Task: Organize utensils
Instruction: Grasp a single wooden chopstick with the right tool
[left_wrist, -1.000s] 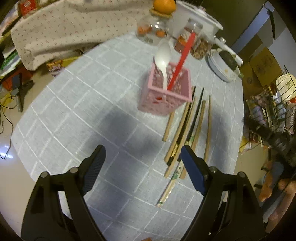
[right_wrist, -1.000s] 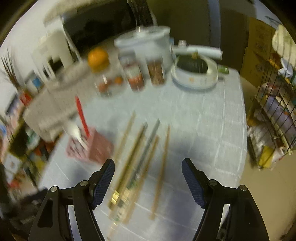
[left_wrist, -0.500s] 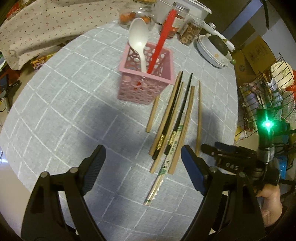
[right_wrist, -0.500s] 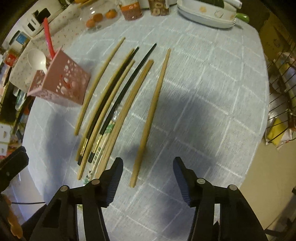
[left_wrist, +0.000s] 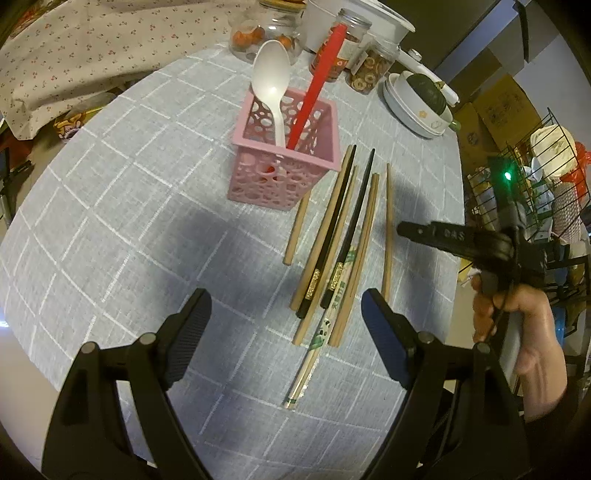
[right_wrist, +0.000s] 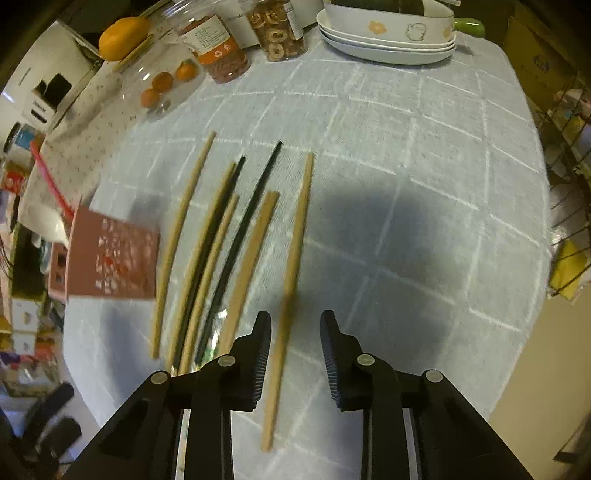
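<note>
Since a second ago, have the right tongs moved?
Yes. The right tongs have come down toward the tablecloth, now straddling the lone wooden chopstick, jaws closing.

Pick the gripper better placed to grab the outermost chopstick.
Right. The right gripper already straddles that chopstick, jaws closing, not yet pressing. The left gripper hangs open short of the bundle.

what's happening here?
A person is tidying utensils into the pink basket, which already holds a white spoon and a red utensil. The right gripper is closing around the lone wooden chopstick; its pads aren't pressing yet. The left gripper hovers open above the other chopsticks.
</note>
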